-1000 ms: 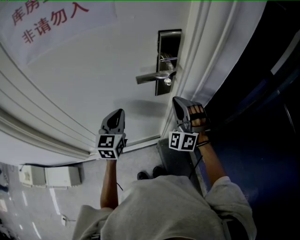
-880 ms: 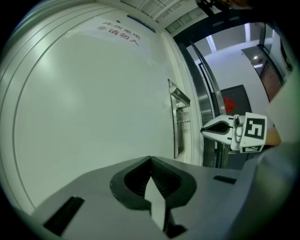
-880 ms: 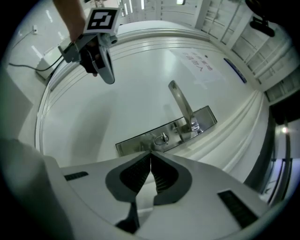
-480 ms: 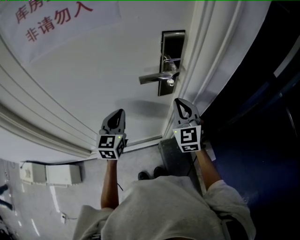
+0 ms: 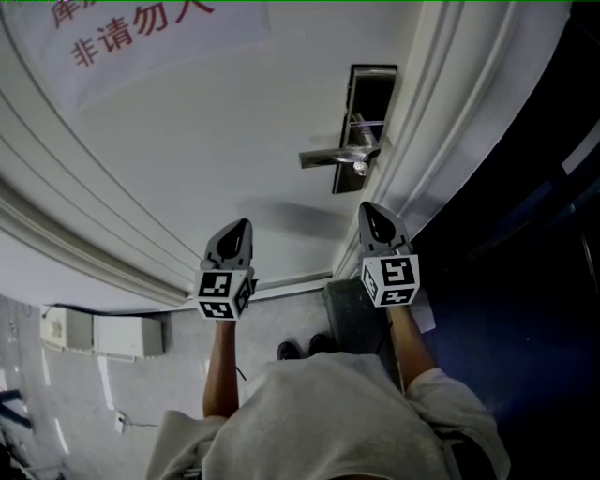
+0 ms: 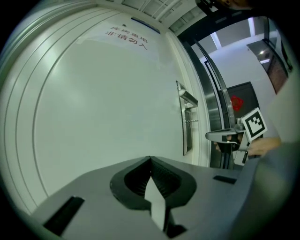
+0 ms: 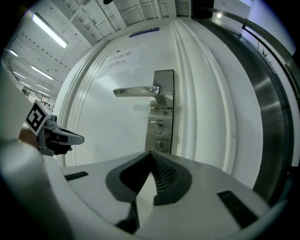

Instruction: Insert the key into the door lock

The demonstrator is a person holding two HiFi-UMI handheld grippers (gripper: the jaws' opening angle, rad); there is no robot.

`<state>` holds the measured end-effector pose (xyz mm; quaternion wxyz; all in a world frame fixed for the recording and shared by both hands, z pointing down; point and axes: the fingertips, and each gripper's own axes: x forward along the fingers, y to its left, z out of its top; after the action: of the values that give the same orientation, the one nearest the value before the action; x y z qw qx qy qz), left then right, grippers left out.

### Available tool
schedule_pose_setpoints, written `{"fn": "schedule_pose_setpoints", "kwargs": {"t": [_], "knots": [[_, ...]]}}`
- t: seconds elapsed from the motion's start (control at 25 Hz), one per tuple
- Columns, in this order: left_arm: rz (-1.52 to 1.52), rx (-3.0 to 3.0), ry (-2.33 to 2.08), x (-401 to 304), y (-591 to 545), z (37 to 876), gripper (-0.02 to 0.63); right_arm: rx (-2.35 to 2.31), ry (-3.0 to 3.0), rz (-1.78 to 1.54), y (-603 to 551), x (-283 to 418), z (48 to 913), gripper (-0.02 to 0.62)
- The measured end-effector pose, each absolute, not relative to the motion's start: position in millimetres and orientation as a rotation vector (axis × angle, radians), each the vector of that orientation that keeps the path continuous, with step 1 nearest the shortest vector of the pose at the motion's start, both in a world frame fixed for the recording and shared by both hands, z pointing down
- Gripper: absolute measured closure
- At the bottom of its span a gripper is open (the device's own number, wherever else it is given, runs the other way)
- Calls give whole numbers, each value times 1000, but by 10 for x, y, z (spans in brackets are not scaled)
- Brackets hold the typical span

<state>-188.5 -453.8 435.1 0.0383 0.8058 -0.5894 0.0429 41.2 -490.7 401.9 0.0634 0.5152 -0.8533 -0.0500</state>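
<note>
The steel lock plate [image 5: 367,122] with its lever handle [image 5: 330,157] is on the white door [image 5: 234,141]. Below the lever, a small metal key [image 7: 159,124] sticks out of the cylinder, and it also shows in profile as the key [image 6: 192,121] in the left gripper view. My right gripper [image 5: 367,207] points at the door just below the lock, shut and empty, a short way off the key. My left gripper [image 5: 246,223] is held to the left of it, facing bare door, with its tips together and nothing held. Neither gripper touches the lock.
A paper notice with red characters [image 5: 141,28] hangs high on the door. The moulded door frame [image 5: 441,112] runs right of the lock, beside a dark opening [image 5: 534,244]. A grey box [image 5: 349,314] lies on the floor by my feet, and white boxes [image 5: 103,335] at left.
My right gripper has rolled about its own axis, so its marker cube shows another face, and it has stayed below the lock. The left gripper has hardly shifted. The head view has drifted.
</note>
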Motion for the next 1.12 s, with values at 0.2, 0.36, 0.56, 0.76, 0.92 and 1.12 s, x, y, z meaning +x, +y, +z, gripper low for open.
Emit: {"fn": "schedule_pose_setpoints", "kwargs": {"t": [0.2,0.36,0.56,0.76,0.92,1.12], "knots": [[126,2416,-1887,-2142,-4457,4323,589,1473,-2650,-157,-4931,103,4009,572],[119,2370,-1946,-2345,-4363,4307,589,1407,-2687,-168,-4931,-133,4011,572],[110,2324,-1993,-2533,-4293,4311,589,1376,-2697,-168,-4957,-277,4014,572],[106,2316,-1996,-2557,-4298,4327,589,1371,-2685,-171,-4988,-304,4032,572],[109,2324,-1991,-2531,-4333,4334,589,1370,-2684,-181,-5002,-314,4030,574],[112,2332,-1982,-2495,-4386,4345,589,1377,-2687,-169,-5034,-324,4022,572]]}}
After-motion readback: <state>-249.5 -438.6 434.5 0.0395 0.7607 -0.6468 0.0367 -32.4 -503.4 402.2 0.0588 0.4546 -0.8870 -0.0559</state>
